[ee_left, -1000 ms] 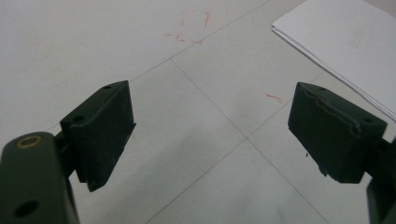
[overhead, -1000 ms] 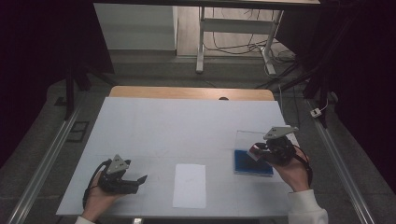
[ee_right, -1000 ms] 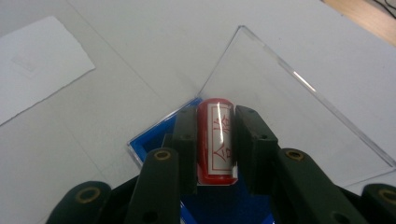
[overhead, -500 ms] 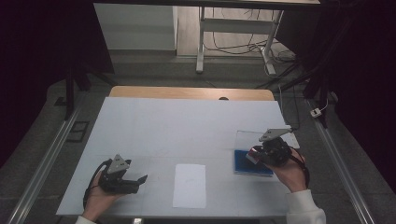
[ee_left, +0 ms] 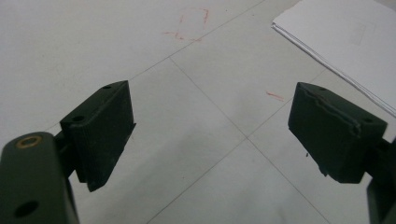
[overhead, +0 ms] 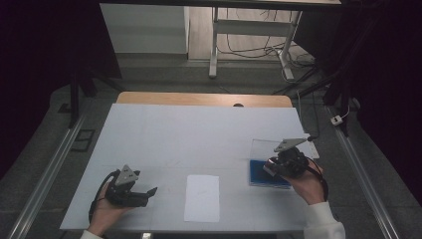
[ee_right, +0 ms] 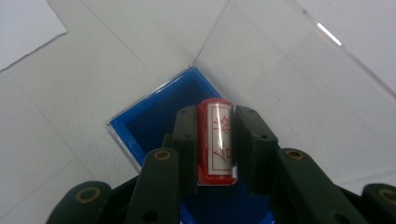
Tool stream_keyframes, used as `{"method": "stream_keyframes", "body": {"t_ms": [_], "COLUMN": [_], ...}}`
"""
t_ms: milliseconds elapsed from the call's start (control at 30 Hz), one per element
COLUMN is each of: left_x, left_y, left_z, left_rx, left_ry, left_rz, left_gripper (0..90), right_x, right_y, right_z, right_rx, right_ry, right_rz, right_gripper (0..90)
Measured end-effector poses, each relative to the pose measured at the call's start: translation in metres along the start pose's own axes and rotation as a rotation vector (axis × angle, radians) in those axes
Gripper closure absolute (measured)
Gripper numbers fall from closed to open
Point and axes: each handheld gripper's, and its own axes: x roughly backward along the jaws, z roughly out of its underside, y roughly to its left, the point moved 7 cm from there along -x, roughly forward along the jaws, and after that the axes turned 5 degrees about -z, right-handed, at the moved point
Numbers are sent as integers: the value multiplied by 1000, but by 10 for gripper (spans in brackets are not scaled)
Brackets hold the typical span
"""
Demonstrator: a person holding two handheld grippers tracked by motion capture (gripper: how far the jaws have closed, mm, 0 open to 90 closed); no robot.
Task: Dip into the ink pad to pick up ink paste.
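The stamp [ee_right: 216,140] was a small red tube with a white label and red signs on it; it sat tight between the two black jaws of the right gripper [ee_right: 215,144], which were closed narrow on its sides. It hung over the blue ink pad [ee_right: 154,119], at the right near part of the table [overhead: 164,129]; I could not tell if its bottom touched the ink. The blue pad lay in a clear box, and the clear lid [ee_right: 299,79] lay open flat on the far side of it.

I think the step was to wet the stamp with ink. To do it well, the stamp should have stayed straight up and down, gone onto the middle of the blue pad and not its edge, and been pressed softly so the box did not slide; the grip should have stayed firm so the round tube did not roll or tip.

The white paper [overhead: 202,197] lay in the near middle of the table, well apart from the pad; that looked like the place for the print. The left gripper [overhead: 147,193] rested at the near left, with its jaws wide and nothing in them; it could have held the paper down later.
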Motion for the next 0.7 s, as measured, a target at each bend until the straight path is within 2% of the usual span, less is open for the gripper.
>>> {"method": "stream_keyframes", "body": {"t_ms": [200,400,700], "left_x": [0,0,-1], "left_y": [1,1,1], "left_z": [0,0,1], "left_rx": [3,-1,-3], "left_ry": [-1,3,6], "left_rz": [-2,-2,-2], "left_gripper": [145,145,145], "right_x": [-10,-10,-11], "right_y": [1,-1,0], "right_z": [4,5,5], "right_rx": [11,-1,8], "right_ry": [38,28,40], "right_rz": [12,8,13], "right_gripper": [704,705,705]}}
